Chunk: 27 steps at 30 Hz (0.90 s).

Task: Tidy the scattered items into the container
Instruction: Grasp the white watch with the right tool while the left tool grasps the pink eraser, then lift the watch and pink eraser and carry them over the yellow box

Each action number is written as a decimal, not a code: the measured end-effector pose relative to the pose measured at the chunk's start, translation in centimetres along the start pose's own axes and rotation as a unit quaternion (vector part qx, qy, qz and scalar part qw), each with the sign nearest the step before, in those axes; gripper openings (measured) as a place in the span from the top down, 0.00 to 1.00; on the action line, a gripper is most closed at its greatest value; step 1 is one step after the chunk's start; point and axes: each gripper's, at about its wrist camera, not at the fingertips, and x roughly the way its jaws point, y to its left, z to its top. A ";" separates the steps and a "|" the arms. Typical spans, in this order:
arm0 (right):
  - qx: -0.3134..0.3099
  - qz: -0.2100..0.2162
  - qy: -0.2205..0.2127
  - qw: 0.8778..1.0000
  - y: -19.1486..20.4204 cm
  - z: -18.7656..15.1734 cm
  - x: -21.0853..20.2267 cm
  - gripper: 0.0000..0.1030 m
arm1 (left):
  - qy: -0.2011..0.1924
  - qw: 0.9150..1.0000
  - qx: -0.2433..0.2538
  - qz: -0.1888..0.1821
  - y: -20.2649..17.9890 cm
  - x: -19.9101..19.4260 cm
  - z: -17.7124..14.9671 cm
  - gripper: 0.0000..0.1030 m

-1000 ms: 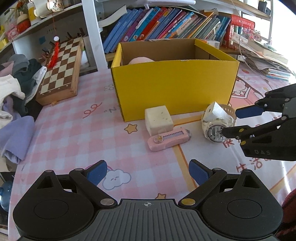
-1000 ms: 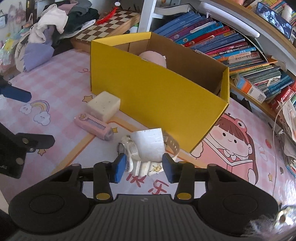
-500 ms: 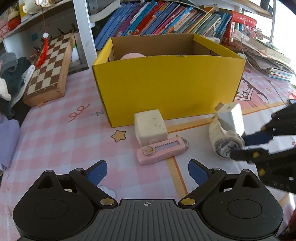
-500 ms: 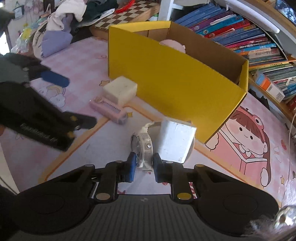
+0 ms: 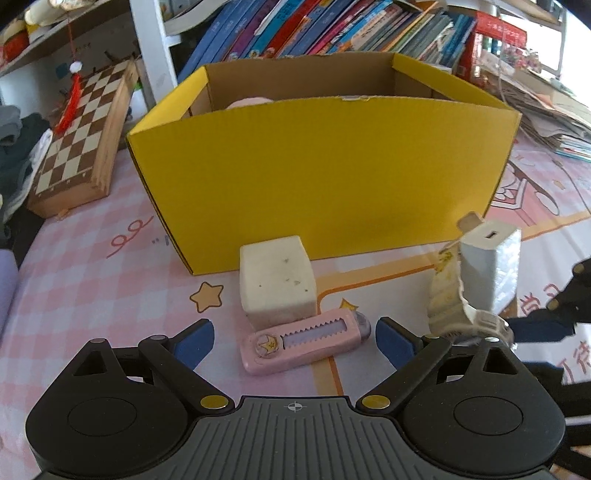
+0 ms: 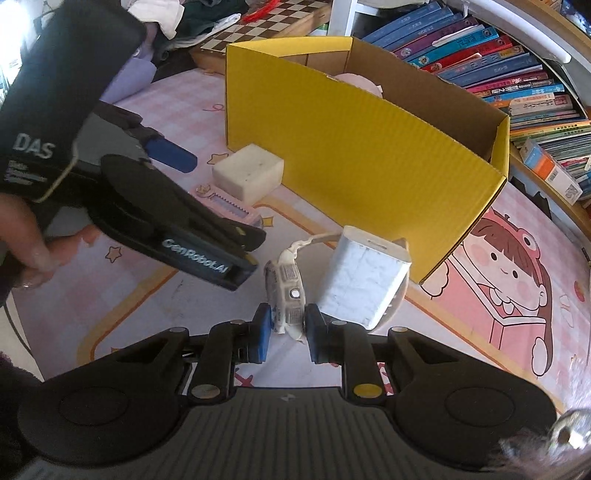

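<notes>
My right gripper (image 6: pixel 287 332) is shut on a white watch (image 6: pixel 286 291) whose strap loops round a white charger block (image 6: pixel 364 284); both hang just above the mat, in front of the yellow cardboard box (image 6: pixel 354 162). The watch (image 5: pixel 452 299) and charger (image 5: pixel 489 269) also show at the right of the left wrist view. My left gripper (image 5: pixel 294 341) is open, its fingers on either side of a pink utility knife (image 5: pixel 304 341) lying flat. A cream sponge cube (image 5: pixel 277 280) sits behind the knife, against the box (image 5: pixel 325 173). Something pink lies inside the box.
A folded chessboard (image 5: pixel 79 133) rests left of the box, with a pile of clothes (image 6: pixel 177 14) beyond it. Bookshelves (image 5: pixel 332 26) run behind the box and stacked papers (image 5: pixel 546 110) lie at the right. A person's hand (image 6: pixel 29 243) holds the left gripper.
My right gripper closed on the watch and raised it with the charger. My left gripper moved forward and down until its open fingers flank the pink knife.
</notes>
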 end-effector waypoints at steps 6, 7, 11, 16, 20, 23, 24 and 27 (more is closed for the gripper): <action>-0.003 0.006 0.002 1.000 -0.2 0.0 0.2 0.81 | 0.001 1.000 -0.003 -0.003 -0.3 0.5 0.1 0.23; -0.003 0.006 0.001 1.000 -0.2 0.1 0.2 0.81 | -0.002 1.000 0.002 -0.005 -0.3 0.3 0.1 0.25; -0.005 0.008 0.000 1.000 -0.3 0.2 0.2 0.81 | 0.005 1.000 0.006 -0.016 -0.2 0.0 0.0 0.26; 0.005 0.001 -0.010 1.000 -0.7 0.6 -0.6 0.84 | 0.001 0.999 0.003 -0.034 0.6 -1.9 -0.5 0.27; 0.014 -0.005 -0.019 1.000 -1.0 0.9 -1.4 0.84 | -0.014 0.999 0.003 -0.042 1.2 -3.7 -0.6 0.27; 0.021 -0.009 -0.027 0.999 -1.2 1.2 -2.1 0.84 | -0.026 0.999 0.003 -0.044 1.5 -4.8 -0.3 0.27; 0.023 -0.009 -0.031 0.999 -1.2 1.3 -2.4 0.84 | -0.031 0.998 0.001 -0.045 1.7 -5.2 -0.2 0.27; 0.026 -0.009 -0.048 0.998 -0.9 1.7 -3.8 0.84 | -0.046 0.998 0.001 -0.046 1.9 -6.1 0.1 0.27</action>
